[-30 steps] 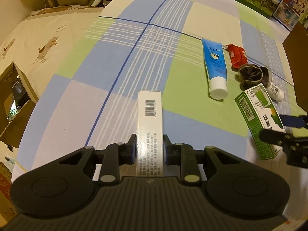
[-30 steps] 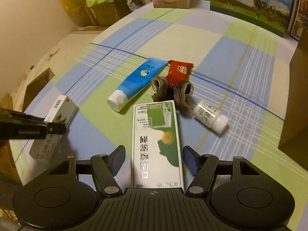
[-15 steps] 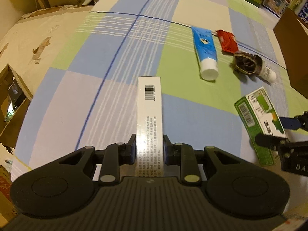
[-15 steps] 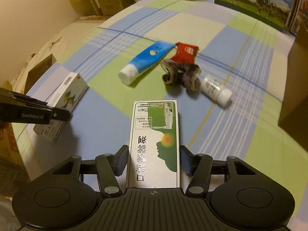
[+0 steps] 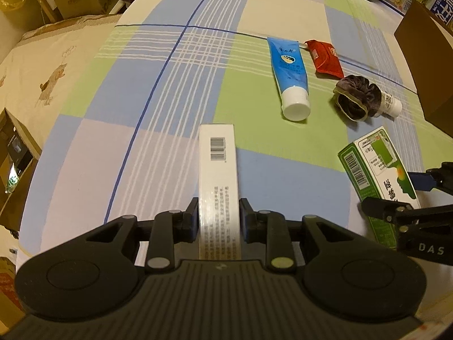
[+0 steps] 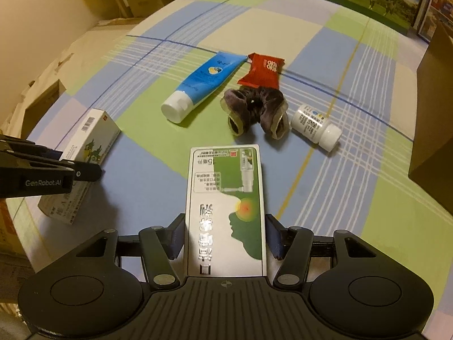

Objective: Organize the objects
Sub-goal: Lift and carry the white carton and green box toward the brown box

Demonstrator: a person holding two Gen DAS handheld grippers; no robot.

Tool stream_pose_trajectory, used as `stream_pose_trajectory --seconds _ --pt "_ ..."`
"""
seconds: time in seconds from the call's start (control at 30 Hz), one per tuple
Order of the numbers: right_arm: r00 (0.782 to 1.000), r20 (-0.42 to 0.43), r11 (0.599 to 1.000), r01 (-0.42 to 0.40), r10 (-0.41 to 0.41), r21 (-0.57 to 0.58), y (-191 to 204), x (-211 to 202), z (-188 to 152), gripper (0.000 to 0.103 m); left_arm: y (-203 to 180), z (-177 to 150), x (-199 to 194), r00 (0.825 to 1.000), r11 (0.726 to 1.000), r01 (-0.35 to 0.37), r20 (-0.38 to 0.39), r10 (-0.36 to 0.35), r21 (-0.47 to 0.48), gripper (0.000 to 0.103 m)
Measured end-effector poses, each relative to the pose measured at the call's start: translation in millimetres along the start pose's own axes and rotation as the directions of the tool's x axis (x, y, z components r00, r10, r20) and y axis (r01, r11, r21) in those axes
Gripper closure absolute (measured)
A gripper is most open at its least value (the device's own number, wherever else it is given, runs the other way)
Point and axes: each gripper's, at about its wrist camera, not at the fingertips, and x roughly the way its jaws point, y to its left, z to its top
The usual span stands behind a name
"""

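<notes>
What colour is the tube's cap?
White; the tube itself is blue. The right wrist view shows it best.

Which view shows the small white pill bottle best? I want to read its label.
The right wrist view: the small white pill bottle lies fully exposed, label up. In the left wrist view, the dark velvet scrunchie hides most of it.

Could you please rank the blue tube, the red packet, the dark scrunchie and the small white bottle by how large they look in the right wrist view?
1. blue tube, clearly the longest
2. dark scrunchie
3. red packet, close to the scrunchie in size and lying farther back, so that order is unsure
4. small white bottle
</notes>
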Motion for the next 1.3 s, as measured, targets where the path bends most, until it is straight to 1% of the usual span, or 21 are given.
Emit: stream_pose_trajectory --seconds 0.13,0.17,0.3,0.7,1.0,1.17,1.27,1.3 --pt "1.000 0.015 1.000 0.020 -0.020 -0.016 3 1 0 0.050 -4 1 1 1.000 1.000 -0.004 0.003 0.003 0.027 0.080" --pt "1.000 0.018 1.000 0.023 -0.022 -0.018 4 1 -1 0.050 -5 0 1 1.000 1.000 -0.004 0.004 0.004 0.030 0.081" --pt "0.999 0.022 1.000 0.026 -0.026 -0.017 4 -2 -4 0.051 -5 -2 0 1.000 0.999 0.005 0.005 -0.005 0.032 0.081" --pt "1.000 0.029 0.999 -0.011 0.010 0.036 -7 -16 -11 0.051 -14 -3 -10 0.999 0.998 0.024 0.021 -0.025 0.055 0.082" --pt "0.998 0.066 0.992 -0.029 0.021 0.124 -33 -45 -19 0.051 -33 0 -30 0.996 0.994 0.063 0.054 -0.068 0.090 0.082" --pt "0.996 0.093 0.985 -0.021 0.005 0.169 -51 -67 -25 0.051 -53 6 -42 0.993 0.990 0.083 0.077 -0.093 0.118 0.082" --pt "0.994 0.110 0.981 -0.017 -0.005 0.195 -65 -80 -27 0.051 -68 10 -51 0.988 0.984 0.103 0.098 -0.117 0.144 0.082" --pt "0.993 0.115 0.979 -0.016 -0.008 0.204 -69 -85 -29 0.051 -75 11 -54 0.985 0.979 0.118 0.102 -0.136 0.167 0.082"
